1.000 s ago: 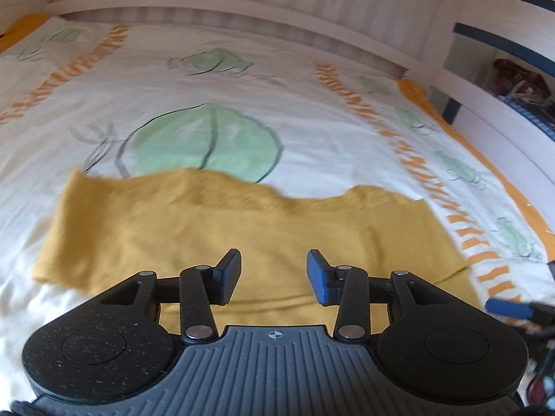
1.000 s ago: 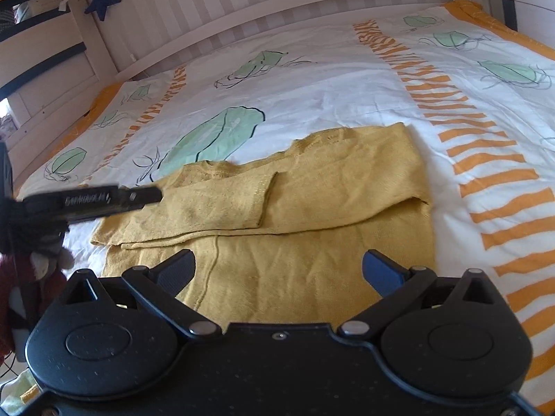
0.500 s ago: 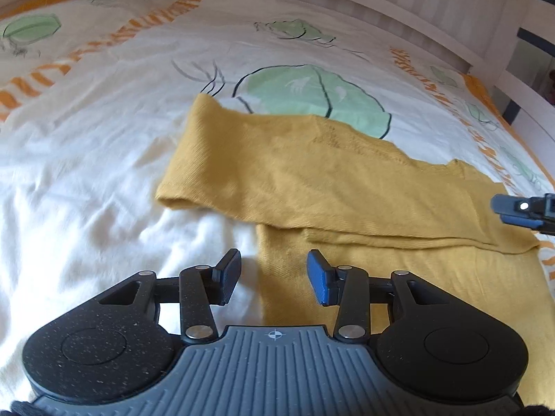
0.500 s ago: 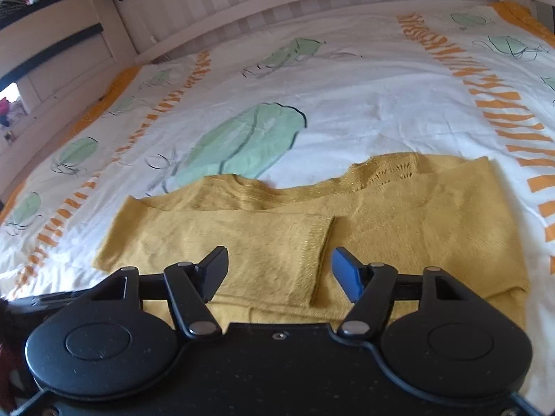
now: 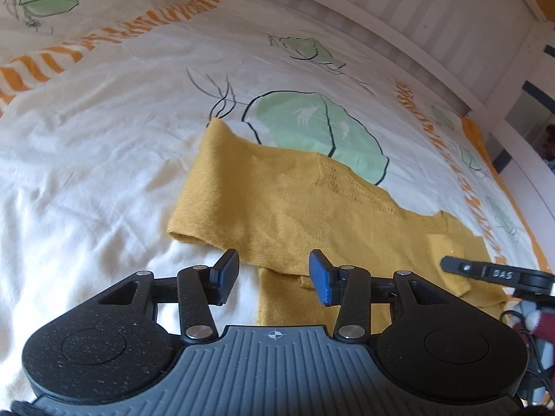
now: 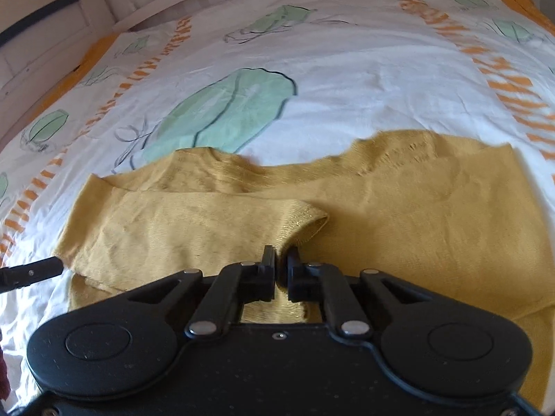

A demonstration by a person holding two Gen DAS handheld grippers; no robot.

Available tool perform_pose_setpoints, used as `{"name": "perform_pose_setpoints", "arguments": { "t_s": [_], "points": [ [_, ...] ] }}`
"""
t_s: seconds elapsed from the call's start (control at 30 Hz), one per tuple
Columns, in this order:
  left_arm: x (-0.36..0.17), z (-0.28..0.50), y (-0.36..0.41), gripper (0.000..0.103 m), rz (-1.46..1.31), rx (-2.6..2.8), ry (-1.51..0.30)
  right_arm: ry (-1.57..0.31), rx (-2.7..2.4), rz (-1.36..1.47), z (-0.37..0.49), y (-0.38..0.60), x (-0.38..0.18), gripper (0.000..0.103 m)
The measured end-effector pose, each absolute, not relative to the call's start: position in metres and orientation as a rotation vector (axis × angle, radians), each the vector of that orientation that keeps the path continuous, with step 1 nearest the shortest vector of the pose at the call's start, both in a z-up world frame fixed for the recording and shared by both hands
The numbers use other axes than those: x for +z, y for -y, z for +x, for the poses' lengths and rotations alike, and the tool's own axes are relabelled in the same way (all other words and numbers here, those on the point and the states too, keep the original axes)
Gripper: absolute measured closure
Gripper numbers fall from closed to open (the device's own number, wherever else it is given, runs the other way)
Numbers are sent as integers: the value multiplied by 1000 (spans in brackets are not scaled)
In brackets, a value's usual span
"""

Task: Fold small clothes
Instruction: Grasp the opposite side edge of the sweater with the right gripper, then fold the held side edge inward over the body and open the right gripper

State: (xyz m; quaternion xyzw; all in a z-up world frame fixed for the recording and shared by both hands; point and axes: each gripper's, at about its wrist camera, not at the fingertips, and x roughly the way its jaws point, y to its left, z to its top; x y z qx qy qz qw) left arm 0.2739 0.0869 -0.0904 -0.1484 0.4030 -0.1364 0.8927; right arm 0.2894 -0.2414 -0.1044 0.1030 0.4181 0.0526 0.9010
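Observation:
A mustard-yellow sweater (image 6: 416, 215) lies flat on the bed, with one sleeve (image 6: 194, 222) folded across its body. My right gripper (image 6: 281, 263) is shut on that sleeve's cuff, and the knit edge runs down between its pads. In the left wrist view the sweater (image 5: 295, 201) stretches to the right. My left gripper (image 5: 274, 277) hovers open over its left edge with nothing between the blue pads. The right gripper's finger (image 5: 485, 272) pokes in at that view's right, and the left gripper's tip (image 6: 31, 274) shows at the left edge of the right wrist view.
The bed sheet (image 5: 104, 173) is white with green leaf prints and orange stripes. A white slatted bed rail (image 5: 381, 7) runs along the far side. A red and grey soft thing (image 5: 534, 322) sits at the lower right by the bed's edge.
My right gripper's jaws went from wide open to shut on the sleeve cuff as it came in closer. My left gripper shifted towards the sweater's left edge, its jaws unchanged.

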Motion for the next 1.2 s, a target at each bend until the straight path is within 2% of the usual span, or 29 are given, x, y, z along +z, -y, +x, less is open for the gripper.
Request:
{"name": "perform_pose_setpoints", "arguments": {
  "t_s": [0.3,0.63,0.9,1.2],
  "points": [
    [-90,268,-84,60,-284,-296,-844,-731,254,188,299,205,-10,91],
    [-100,272,-79,60,-264,-291,-891,-593,212,186,288,245,69,91],
    [-103,273,-77,60,-257,-294,-902,-634,67,198,277,301,54,91],
    [-106,275,-71,60,-240,-290,-909,-778,-66,220,270,347,-19,91]
  ]
}}
